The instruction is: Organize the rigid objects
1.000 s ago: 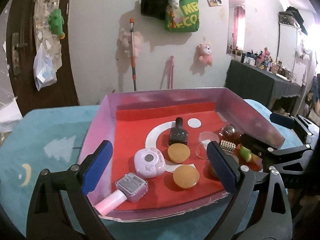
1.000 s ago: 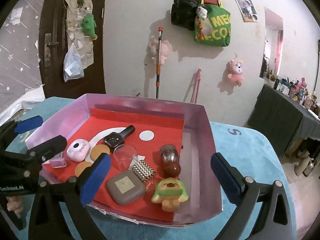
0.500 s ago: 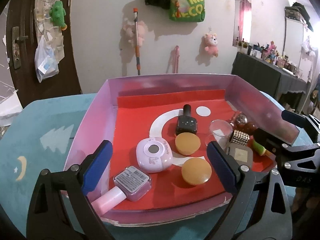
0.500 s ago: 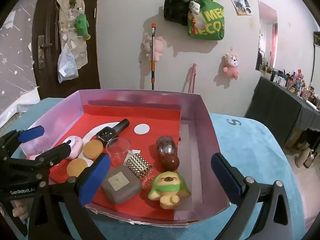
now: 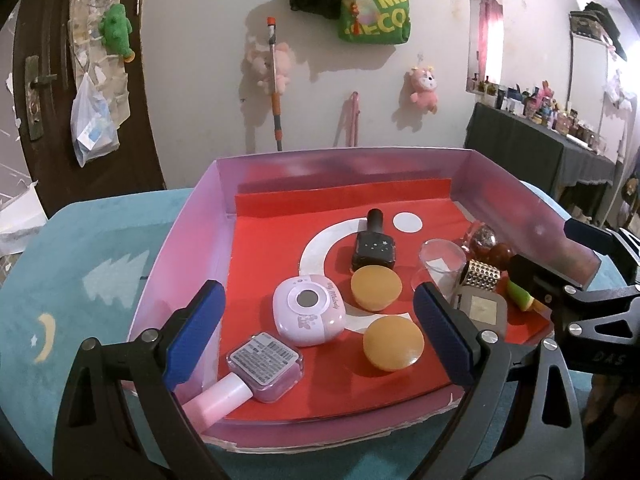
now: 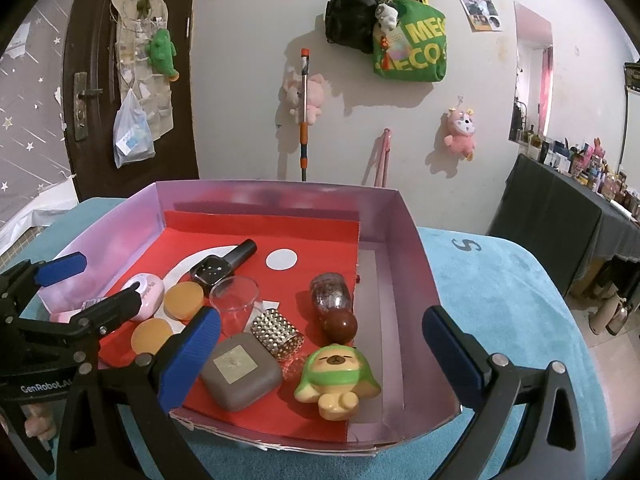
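Hovering over the teal-covered desk (image 6: 500, 280), we face the pink tray (image 5: 192, 240) that carries every rigid object, none lifted yet. Both the left tongs (image 5: 318, 334) and right tongs (image 6: 320, 350) stand spread and empty. We judge this the approach step. Next we should pick one piece: the grey case (image 6: 240, 372), green figurine (image 6: 336, 376) or amber disc (image 5: 393, 343), lowering the tongs around it.

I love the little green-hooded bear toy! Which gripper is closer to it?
Right. The right gripper hangs open just in front of the green-hooded bear toy; the left gripper is open over the tray's other side, by the orange discs.
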A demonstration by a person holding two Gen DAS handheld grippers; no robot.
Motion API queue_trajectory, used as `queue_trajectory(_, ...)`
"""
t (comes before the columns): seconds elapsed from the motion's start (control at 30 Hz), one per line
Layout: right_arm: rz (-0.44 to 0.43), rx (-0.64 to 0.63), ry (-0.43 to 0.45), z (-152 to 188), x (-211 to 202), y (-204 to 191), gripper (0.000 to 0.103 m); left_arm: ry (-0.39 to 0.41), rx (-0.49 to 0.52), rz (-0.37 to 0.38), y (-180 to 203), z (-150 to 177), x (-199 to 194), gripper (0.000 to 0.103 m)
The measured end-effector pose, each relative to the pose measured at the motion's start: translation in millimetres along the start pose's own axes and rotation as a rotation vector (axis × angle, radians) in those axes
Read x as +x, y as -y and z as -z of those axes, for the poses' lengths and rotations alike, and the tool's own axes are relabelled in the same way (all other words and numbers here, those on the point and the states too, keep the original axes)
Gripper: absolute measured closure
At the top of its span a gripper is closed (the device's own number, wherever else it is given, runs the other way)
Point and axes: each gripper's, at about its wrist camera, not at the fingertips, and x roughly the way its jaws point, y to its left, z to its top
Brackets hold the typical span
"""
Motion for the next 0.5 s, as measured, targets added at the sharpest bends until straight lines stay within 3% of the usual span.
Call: queue_trajectory(0.5, 0.001, 0.000, -0.001, 0.1, 0.2, 0.6, 0.000, 0.000, -0.010, -0.003, -1.8, -2.6, -0.4, 0.007)
